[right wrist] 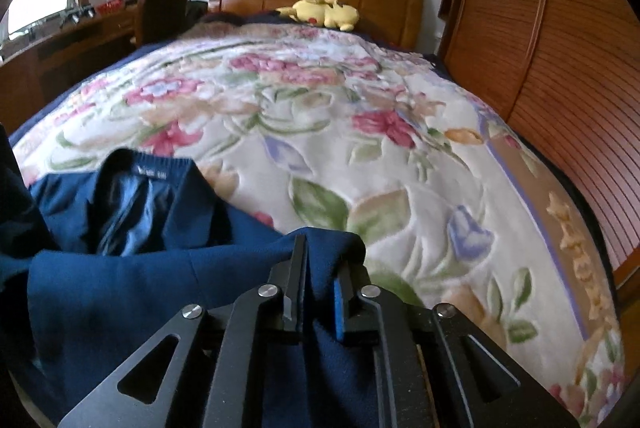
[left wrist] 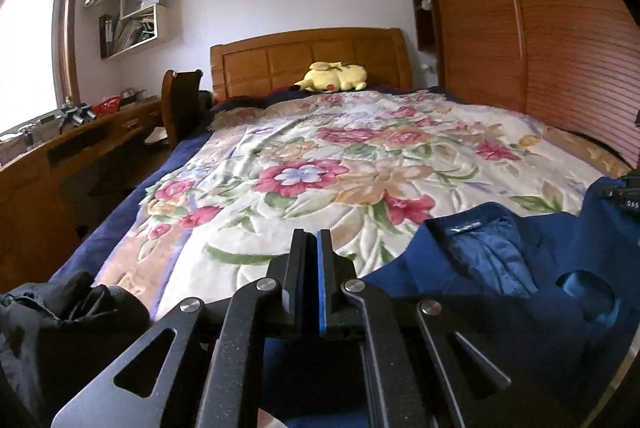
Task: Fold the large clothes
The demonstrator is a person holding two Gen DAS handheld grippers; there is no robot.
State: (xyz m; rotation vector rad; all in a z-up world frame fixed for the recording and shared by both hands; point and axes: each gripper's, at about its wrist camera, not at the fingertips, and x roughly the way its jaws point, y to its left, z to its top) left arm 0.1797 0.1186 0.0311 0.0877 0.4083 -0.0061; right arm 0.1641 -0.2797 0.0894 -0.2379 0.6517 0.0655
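Observation:
A navy blue jacket (left wrist: 500, 260) lies collar up on the floral blanket at the near end of the bed; it also shows in the right wrist view (right wrist: 120, 268). My left gripper (left wrist: 312, 240) is shut with nothing between its fingers, just left of the jacket. My right gripper (right wrist: 320, 252) is shut on a bunched fold of the jacket's right edge, which covers the right fingertip. A piece of the right gripper (left wrist: 624, 188) shows at the right edge of the left wrist view.
The floral blanket (left wrist: 320, 156) covers the bed. A yellow plush toy (left wrist: 334, 76) lies by the wooden headboard. A wooden wardrobe (left wrist: 540, 28) stands right, a desk and chair (left wrist: 180, 104) left. A black garment (left wrist: 60, 320) lies at the near left.

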